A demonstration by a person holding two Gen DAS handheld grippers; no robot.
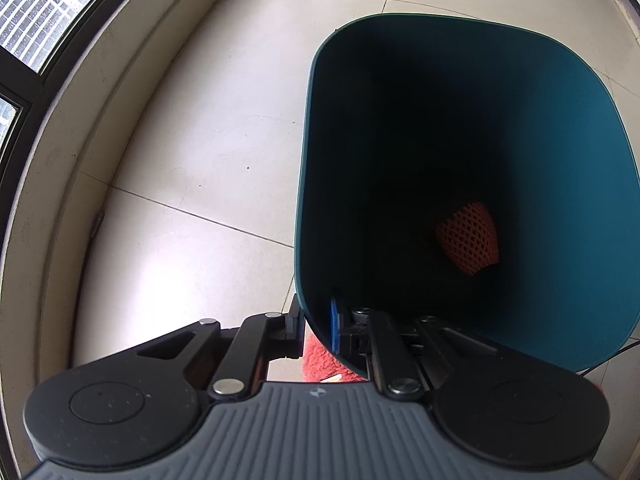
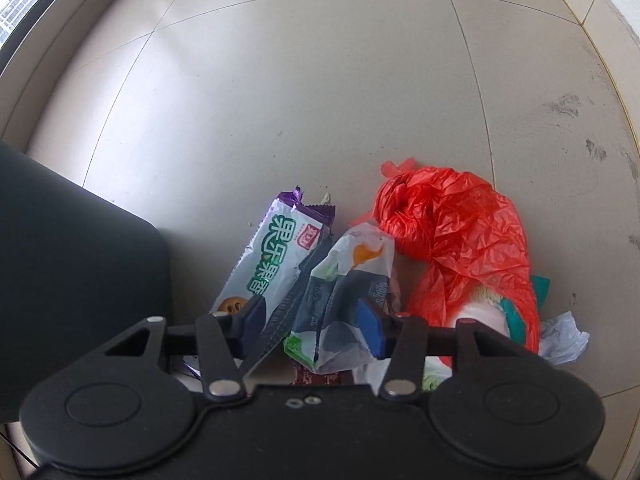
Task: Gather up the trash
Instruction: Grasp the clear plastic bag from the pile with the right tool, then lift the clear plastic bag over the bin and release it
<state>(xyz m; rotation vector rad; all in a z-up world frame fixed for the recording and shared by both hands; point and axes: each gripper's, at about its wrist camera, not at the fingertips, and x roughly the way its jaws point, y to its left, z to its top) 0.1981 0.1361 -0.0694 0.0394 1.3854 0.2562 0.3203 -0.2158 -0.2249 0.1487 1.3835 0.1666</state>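
A teal trash bin (image 1: pixel 308 120) stands on the tiled floor, and an orange foam net (image 1: pixel 468 240) lies at its bottom. My left gripper (image 1: pixel 316 326) is shut on the bin's near wall, one finger outside and the blue-padded finger (image 1: pixel 335 322) inside. In the right wrist view a trash pile lies on the floor: a purple-and-white biscuit wrapper (image 2: pixel 272 256), a crumpled white-and-dark wrapper (image 2: pixel 344 280) and a red plastic bag (image 2: pixel 460 240). My right gripper (image 2: pixel 314 324) points down over the pile, its jaws apart with the crumpled wrapper and a dark foil strip between the blue pads.
The bin's dark outer side (image 2: pixel 80 260) fills the left of the right wrist view. Crumpled white paper (image 2: pixel 564 336) and a brown wrapper (image 2: pixel 320 378) lie by the pile. A window and raised sill (image 1: pixel 60 128) curve along the left. Something red and fuzzy (image 1: pixel 320 364) shows under the left gripper.
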